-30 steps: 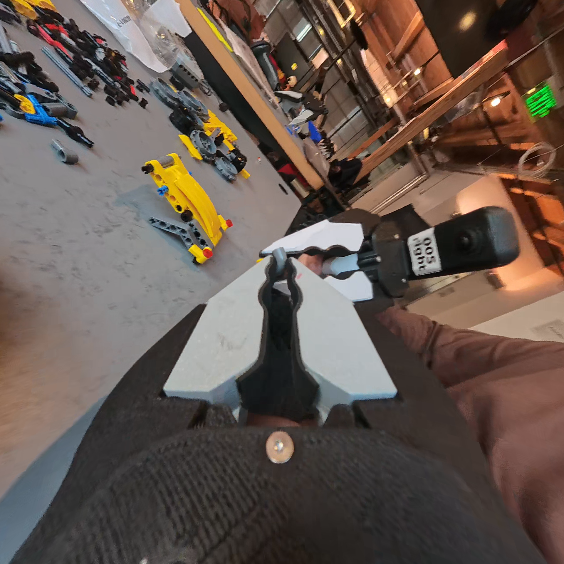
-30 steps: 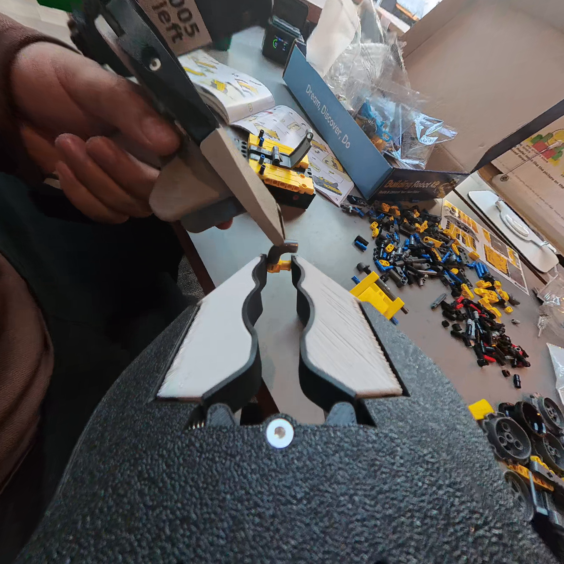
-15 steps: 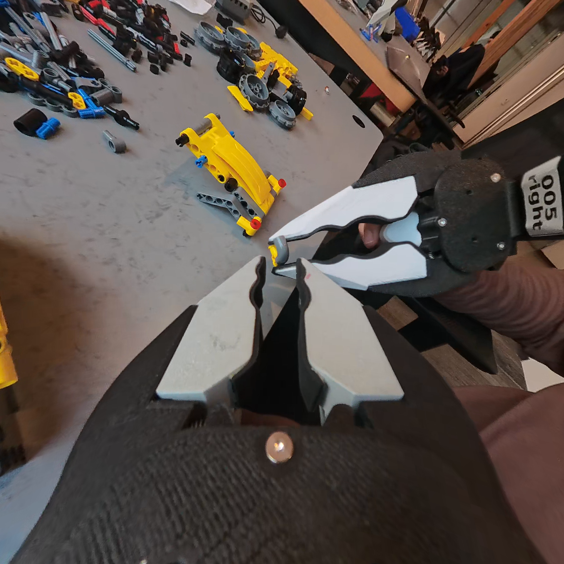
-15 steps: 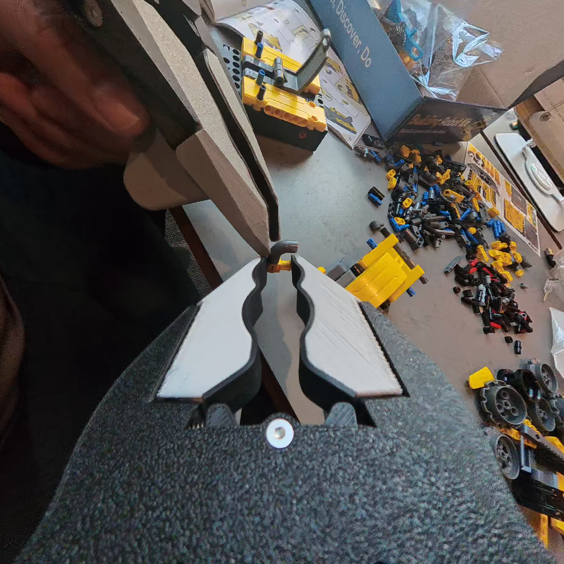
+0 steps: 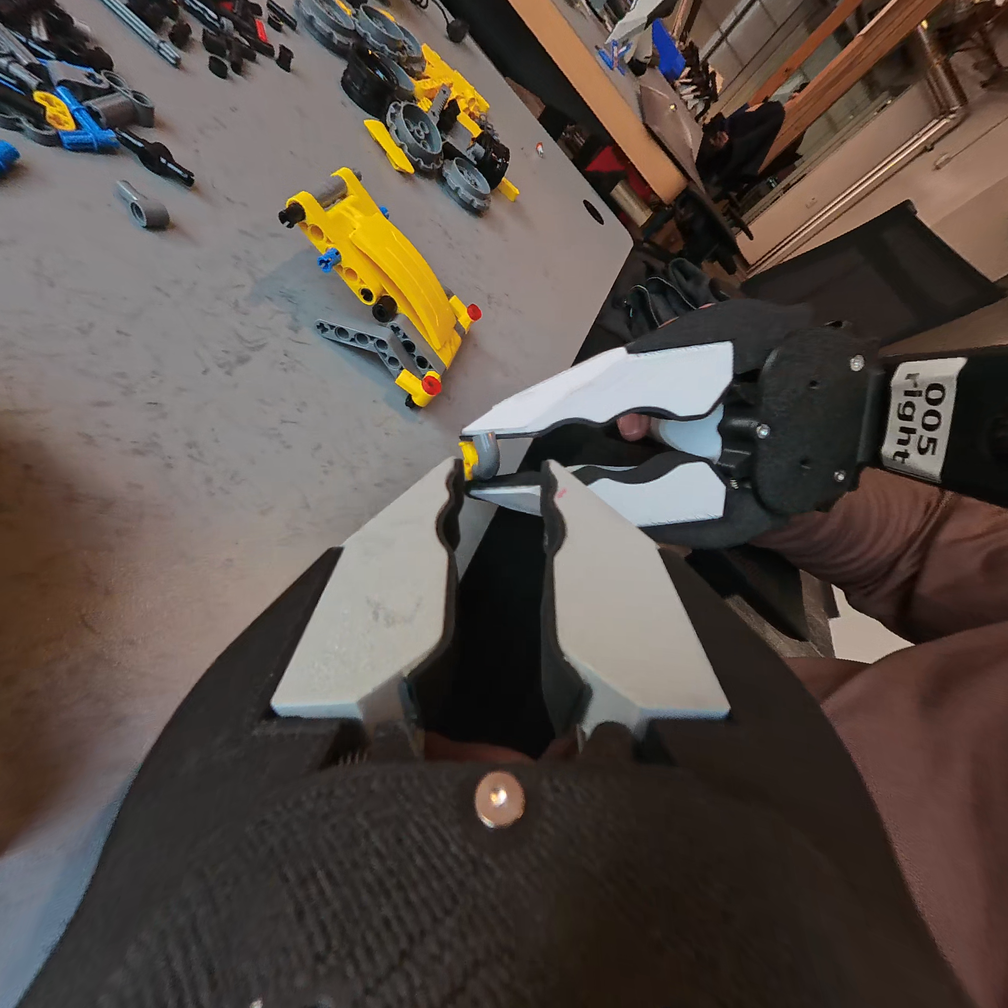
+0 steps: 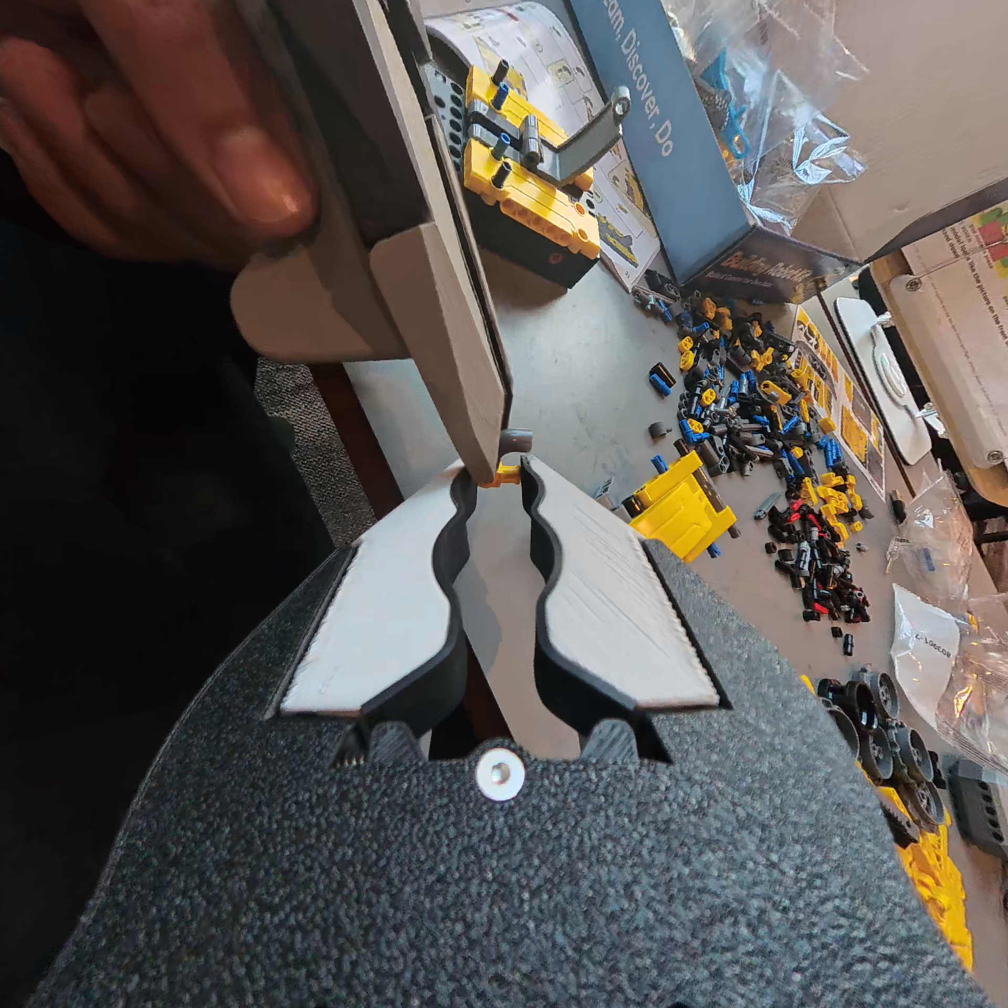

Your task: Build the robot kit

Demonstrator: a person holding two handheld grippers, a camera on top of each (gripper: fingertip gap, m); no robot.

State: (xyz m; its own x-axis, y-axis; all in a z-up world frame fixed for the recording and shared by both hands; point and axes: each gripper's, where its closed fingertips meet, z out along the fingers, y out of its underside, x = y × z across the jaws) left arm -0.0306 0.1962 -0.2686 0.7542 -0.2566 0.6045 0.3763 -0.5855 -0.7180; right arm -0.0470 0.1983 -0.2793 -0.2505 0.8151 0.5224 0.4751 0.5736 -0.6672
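Observation:
My right gripper (image 6: 493, 472) is shut on a small grey elbow connector with a yellow pin (image 6: 515, 436), held in the air off the edge of the grey table (image 5: 163, 436). In the left wrist view the right gripper (image 5: 468, 461) comes in from the right with the same piece (image 5: 485, 455) at its tips. My left gripper (image 5: 502, 474) is open and empty, and its left fingertip lies right beside the yellow pin. In the right wrist view, one of the left gripper's fingers (image 6: 453, 354) reaches down from the upper left to the piece, held by a hand.
On the table lie a yellow curved assembly (image 5: 382, 273) with a grey angled beam (image 5: 371, 343), a cluster of wheels (image 5: 431, 125), a yellow-and-black block assembly (image 6: 523, 180), a pile of loose small parts (image 6: 763, 382), a blue box (image 6: 682, 163) and plastic bags (image 6: 791, 109). My two grippers' fingertips are within a few centimetres of each other.
My left gripper was shut on the grey connector, has let it go and stands open. My right gripper still holds the piece. Both views have tilted down toward the table.

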